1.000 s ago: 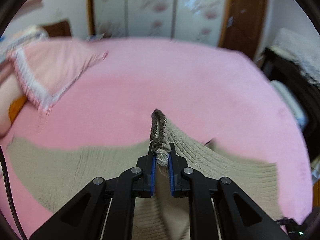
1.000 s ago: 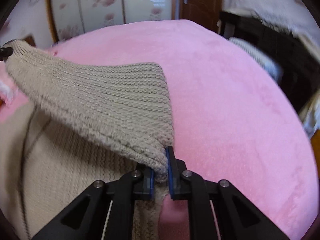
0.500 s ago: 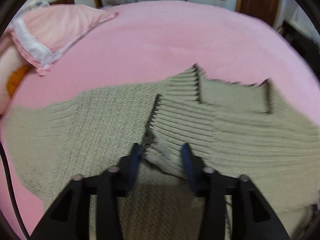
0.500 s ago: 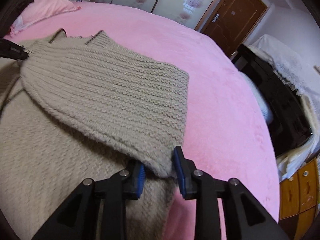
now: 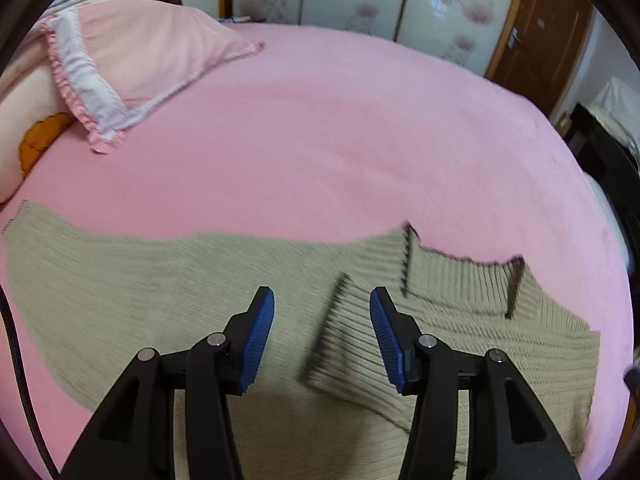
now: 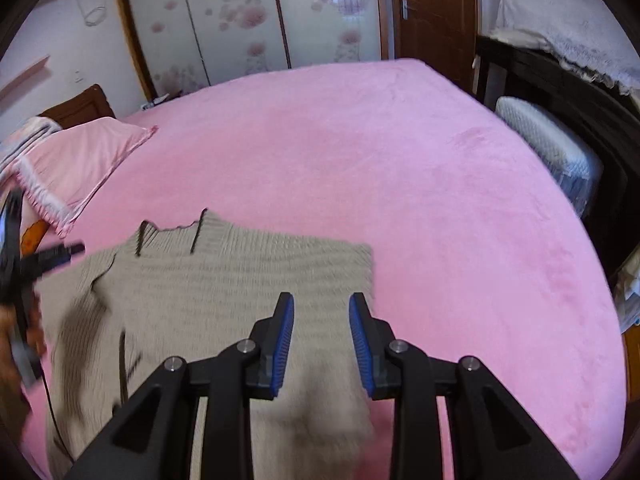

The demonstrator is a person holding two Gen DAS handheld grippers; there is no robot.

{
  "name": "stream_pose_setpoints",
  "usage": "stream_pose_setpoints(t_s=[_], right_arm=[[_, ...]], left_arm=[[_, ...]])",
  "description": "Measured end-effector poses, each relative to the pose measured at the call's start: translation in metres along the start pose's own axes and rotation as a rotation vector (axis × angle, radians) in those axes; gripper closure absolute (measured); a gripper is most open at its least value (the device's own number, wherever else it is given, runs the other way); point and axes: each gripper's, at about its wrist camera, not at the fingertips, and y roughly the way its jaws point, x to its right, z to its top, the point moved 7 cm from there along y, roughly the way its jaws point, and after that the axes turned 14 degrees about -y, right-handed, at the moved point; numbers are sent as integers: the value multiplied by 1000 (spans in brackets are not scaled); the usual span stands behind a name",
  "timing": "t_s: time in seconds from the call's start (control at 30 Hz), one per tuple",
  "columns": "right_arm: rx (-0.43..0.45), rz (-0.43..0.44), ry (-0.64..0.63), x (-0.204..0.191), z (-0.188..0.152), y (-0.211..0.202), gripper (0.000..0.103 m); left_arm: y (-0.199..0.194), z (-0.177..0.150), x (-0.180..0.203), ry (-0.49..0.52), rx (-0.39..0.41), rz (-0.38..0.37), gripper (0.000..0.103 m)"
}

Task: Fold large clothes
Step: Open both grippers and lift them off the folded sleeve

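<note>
My left claw (image 5: 322,334) and right claw (image 6: 321,336), clamped earlier, now gape above the blurred, probably folded sweater (image 6: 224,280), its sleeve running toward 9 o'clock.

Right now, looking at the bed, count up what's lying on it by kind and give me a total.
Beige knit sweater: 1
Pink pillow: 1
Cushion with an orange patch: 1
Total: 3, all resting on the pink bed. Both grippers hover above the sweater with fingers apart, holding nothing.
</note>
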Motion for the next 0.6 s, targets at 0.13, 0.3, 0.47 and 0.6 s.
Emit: stream_pose_setpoints(t_s=[0.13, 0.3, 0.47, 0.6], right_arm=[[-64, 17, 1, -15, 12, 52, 75], [-168, -63, 0, -3, -3, 101, 80], [-160, -41, 53, 27, -15, 106, 84], [-167, -29, 51, 25, -13, 93, 86]], left_arm=[[25, -28, 26, 60, -40, 16, 55], [57, -48, 32, 150, -65, 104, 50], [59, -48, 22, 158, -20, 145, 19], [54, -43, 12, 97, -55, 106, 19]])
